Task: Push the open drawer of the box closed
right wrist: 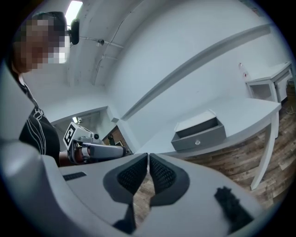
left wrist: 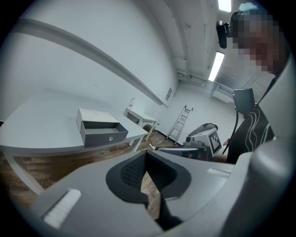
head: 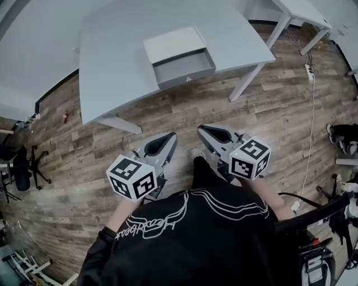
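Note:
A pale box (head: 174,43) sits near the front edge of the grey table (head: 112,61), its grey drawer (head: 184,68) pulled out toward me, with a small knob on the front. The box (left wrist: 95,115) and drawer (left wrist: 105,132) show at left in the left gripper view. The right gripper view has the box (right wrist: 196,120) and drawer (right wrist: 200,137) at right. My left gripper (head: 172,136) and right gripper (head: 202,129) hang side by side over the wood floor, well short of the table. The left gripper (left wrist: 145,153) and the right gripper (right wrist: 148,156) are both shut on nothing.
White table legs (head: 246,82) slant down to the plank floor. A second table (head: 302,12) stands at the back right, with a power strip and cable (head: 309,71) on the floor. An office chair (head: 21,167) is at far left. A ladder (left wrist: 181,121) leans far off.

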